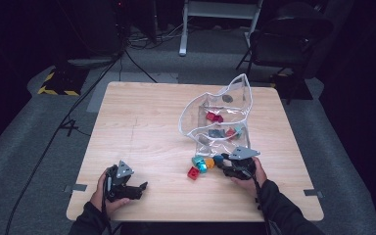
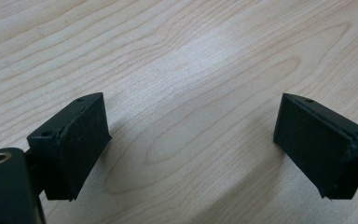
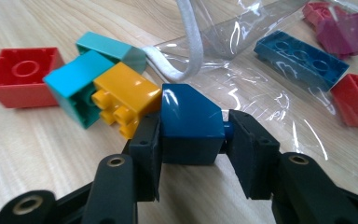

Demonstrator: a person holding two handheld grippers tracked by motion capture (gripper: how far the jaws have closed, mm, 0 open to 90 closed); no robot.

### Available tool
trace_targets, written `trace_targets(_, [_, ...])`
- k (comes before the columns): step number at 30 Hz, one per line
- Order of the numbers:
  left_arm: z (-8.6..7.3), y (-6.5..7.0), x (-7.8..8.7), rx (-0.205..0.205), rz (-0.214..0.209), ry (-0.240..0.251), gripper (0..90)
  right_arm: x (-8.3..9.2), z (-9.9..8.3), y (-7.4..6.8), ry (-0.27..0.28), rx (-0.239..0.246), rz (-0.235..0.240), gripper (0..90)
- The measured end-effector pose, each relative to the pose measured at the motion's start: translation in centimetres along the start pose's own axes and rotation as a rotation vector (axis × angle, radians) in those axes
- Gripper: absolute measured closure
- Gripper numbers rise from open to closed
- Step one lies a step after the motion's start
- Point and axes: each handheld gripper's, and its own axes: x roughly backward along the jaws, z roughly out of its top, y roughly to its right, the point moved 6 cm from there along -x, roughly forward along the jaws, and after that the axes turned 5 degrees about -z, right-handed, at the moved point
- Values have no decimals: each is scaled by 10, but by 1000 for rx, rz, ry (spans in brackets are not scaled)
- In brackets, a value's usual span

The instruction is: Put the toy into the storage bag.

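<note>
right gripper [image 3: 193, 154] clamping blue block [image 3: 191, 123], bag rim [image 3: 191, 46] near

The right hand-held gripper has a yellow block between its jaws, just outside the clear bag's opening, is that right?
Not quite. The block between the jaws of the right hand-held gripper is dark blue, not yellow; the yellow block lies beside it on the table. The right gripper view shows this, just outside the clear bag.
</note>
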Motion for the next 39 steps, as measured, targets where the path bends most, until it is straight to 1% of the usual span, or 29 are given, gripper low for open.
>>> trace_targets(3, [0, 0, 0, 1, 0, -1, 106, 8, 0, 1, 14, 7, 2, 573])
trace_targets(7, [0, 0, 0, 1, 0, 0, 105, 24, -1, 3, 38, 17, 8, 573])
trace_targets(12, [0, 0, 0, 0, 0, 0, 105, 41, -5, 7, 55, 28, -1, 573])
trace_targets(17, [0, 0, 0, 0, 0, 0, 105, 53, 1, 9, 87, 16, 0, 574])
trace_targets(23, [0, 0, 0, 0, 0, 0, 106, 62, 8, 9, 109, 22, -2, 574])
trace_targets(25, [0, 0, 0, 1, 0, 0, 105, 66, 10, 10, 117, 24, -9, 574])
trace_targets(33, [0, 0, 0, 1, 0, -1, 106, 87, 22, 21, 177, -2, -23, 574])
trace_targets(35, [0, 0, 0, 1, 0, 0, 105, 91, 25, 24, 190, 3, -30, 574])
trace_targets(39, [0, 0, 0, 1, 0, 0, 105, 98, 31, 28, 210, -3, -45, 575])
